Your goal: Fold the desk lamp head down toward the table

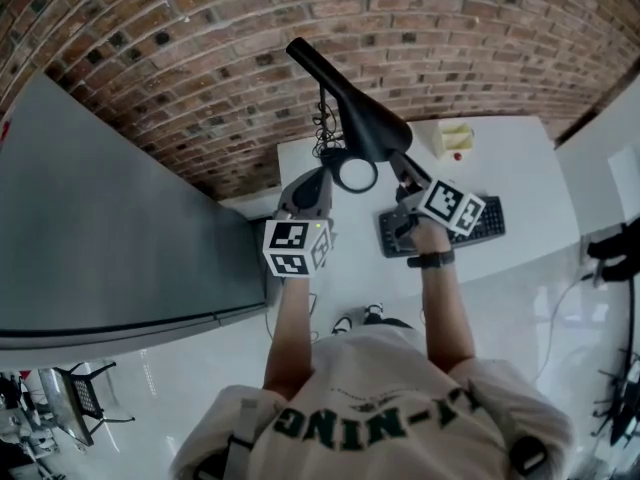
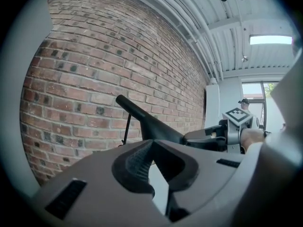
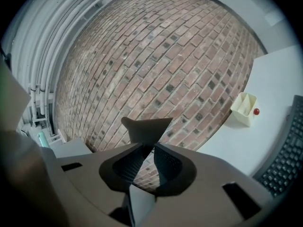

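Head view: the lamp head [image 1: 355, 103] slants from 11 o'clock toward centre, above the white tabletop [image 1: 510, 168]. The left tool [image 1: 324, 176] sits at its 7 o'clock and the right tool [image 1: 405, 171] at its lower end.

Left gripper view: the jaws are pressed together at the tips with nothing between them. The lamp head [image 2: 142, 119] is just behind.

Right gripper view: the jaws pinch the lamp head [image 3: 146, 126]. A keyboard [image 3: 284, 160] lies at 4 o'clock.

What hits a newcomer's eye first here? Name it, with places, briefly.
The black desk lamp stands out at the centre, slanting up over the white table against the brick wall. The right claw is clamped on the lamp's wider end, and the left claw sits just to its left.
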`<state>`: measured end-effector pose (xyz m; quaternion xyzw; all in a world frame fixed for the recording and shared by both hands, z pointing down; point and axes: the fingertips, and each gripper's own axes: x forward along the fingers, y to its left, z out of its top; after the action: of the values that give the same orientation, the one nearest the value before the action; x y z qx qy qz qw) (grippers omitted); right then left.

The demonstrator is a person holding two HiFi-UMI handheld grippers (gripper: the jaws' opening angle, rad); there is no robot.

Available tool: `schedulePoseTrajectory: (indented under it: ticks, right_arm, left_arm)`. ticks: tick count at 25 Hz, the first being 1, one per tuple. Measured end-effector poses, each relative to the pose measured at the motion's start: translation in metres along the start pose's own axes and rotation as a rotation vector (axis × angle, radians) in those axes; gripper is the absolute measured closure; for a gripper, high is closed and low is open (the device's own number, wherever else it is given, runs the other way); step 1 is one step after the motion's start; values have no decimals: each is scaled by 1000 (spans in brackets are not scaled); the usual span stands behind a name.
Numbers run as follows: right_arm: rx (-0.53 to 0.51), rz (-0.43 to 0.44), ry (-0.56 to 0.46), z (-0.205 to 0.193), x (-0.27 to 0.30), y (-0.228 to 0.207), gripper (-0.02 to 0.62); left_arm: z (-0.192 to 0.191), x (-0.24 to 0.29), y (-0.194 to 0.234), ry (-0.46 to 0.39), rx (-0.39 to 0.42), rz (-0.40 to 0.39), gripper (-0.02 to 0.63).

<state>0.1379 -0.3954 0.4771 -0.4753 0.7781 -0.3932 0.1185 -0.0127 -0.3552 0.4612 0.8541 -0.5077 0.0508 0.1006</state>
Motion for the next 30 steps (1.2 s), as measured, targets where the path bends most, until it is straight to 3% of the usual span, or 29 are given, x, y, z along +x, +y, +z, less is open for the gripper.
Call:
schedulePoseTrajectory:
  ticks: [13,18,30]
  right_arm:
    - [59,-8,42,-23,22,-21,520]
    - [140,25,53,-34,34,-25,518]
    - [180,18,108,-52,56,-42,518]
  left_arm:
    - [-20,7,14,44,-3,24,604]
    - [-26,11,19,54,-13,31,604]
    - [-42,12,38,89,-43,67,604]
